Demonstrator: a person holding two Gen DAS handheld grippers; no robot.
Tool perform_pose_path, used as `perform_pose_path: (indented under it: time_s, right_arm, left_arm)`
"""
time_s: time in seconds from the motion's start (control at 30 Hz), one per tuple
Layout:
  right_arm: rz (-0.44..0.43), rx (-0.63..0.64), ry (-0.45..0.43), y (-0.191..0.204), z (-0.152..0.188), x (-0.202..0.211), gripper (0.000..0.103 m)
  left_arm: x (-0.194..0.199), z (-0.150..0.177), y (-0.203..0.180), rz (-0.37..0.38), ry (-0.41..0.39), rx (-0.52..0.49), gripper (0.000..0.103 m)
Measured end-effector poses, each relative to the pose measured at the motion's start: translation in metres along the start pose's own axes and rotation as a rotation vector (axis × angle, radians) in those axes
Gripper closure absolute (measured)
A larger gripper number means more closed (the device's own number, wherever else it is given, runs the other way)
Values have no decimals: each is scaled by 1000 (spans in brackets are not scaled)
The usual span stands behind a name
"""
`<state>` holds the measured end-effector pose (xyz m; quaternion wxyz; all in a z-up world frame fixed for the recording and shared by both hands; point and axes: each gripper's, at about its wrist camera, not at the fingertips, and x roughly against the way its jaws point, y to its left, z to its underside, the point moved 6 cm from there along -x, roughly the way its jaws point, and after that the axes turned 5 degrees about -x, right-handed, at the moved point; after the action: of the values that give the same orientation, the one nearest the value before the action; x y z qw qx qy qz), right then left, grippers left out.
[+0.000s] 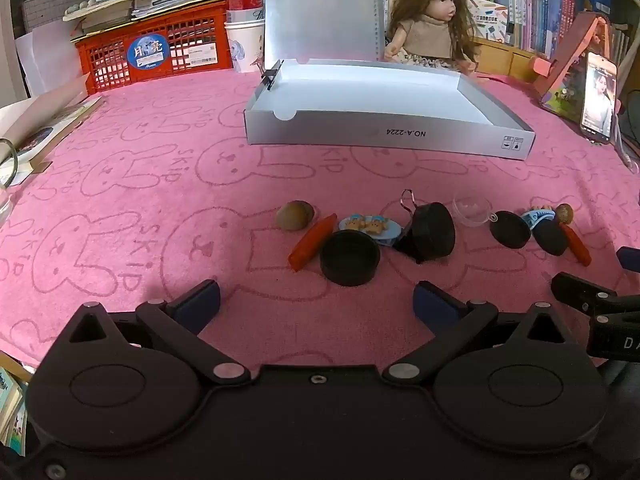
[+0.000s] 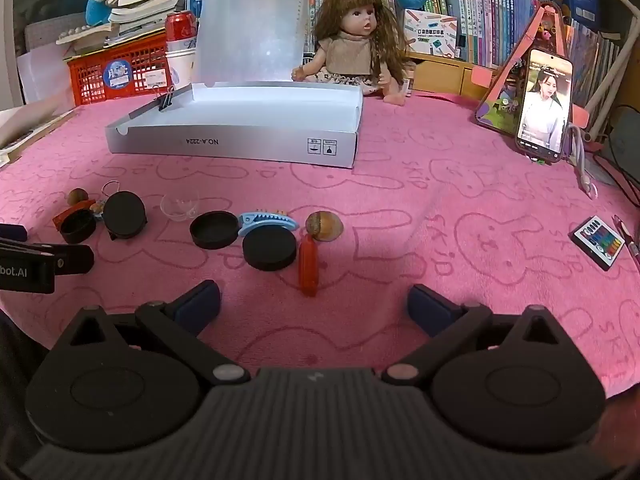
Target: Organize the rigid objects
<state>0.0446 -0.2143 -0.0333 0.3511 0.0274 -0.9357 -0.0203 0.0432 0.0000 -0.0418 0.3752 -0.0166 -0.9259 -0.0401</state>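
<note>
Small rigid items lie in a row on the pink cloth. In the left wrist view these are a brown nut [image 1: 294, 216], a red stick [image 1: 312, 242], a black round lid [image 1: 350, 258], a blue bear charm [image 1: 370, 226] and an upright black case [image 1: 434, 232]. My left gripper [image 1: 316, 296] stands open just short of the lid, holding nothing. The right wrist view shows a black lid [image 2: 216, 230], a blue hair clip [image 2: 268, 220], a black disc [image 2: 270, 252], a red stick [image 2: 308, 266] and a nut [image 2: 324, 226]. My right gripper [image 2: 314, 298] is open and empty, close behind that stick.
An open white box [image 1: 384, 136] with its lid raised sits behind the row, a doll [image 2: 354, 48] beyond it. A phone [image 2: 544, 104] leans on a stand at the right, a small remote [image 2: 598, 242] nearer. A red crate [image 1: 156, 56] and books line the back.
</note>
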Motion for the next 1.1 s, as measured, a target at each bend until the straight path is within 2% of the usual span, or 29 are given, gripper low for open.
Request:
perform_pose_path:
  time_s: [1.1]
  right_arm:
    - [-2, 6, 5, -1, 0, -2, 0]
  left_arm:
    - [-4, -4, 2, -3, 58, -4, 0]
